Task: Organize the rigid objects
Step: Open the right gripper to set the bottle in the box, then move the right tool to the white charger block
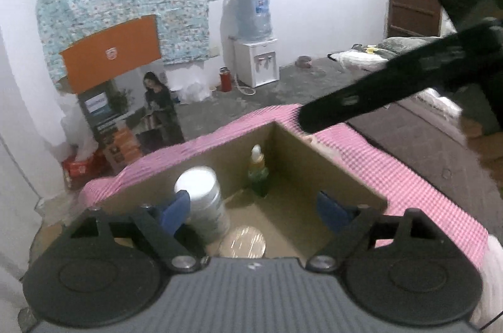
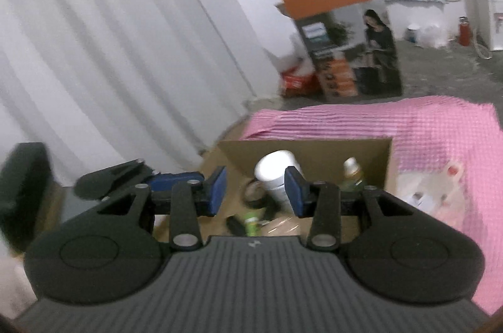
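Bottles stand upright inside the open brown cardboard box [image 1: 330, 163]: a white-capped cylindrical jar [image 1: 204, 201] and a green dropper bottle [image 1: 259, 172], kept tidy. Left gripper [image 1: 254, 210] gapes wide, empty; right gripper [image 2: 256, 191] stands part-open, empty.

We saw a matt brown cardboard box [image 1: 330, 163] on a pink checked cloth [image 1: 418, 194] with a ribbed weave. The white bottle [image 1: 204, 204] looked like smooth, slightly glossy plastic. The left hand-held gripper [image 1: 254, 207] had matt black plastic arms and blue pads [image 1: 176, 210].
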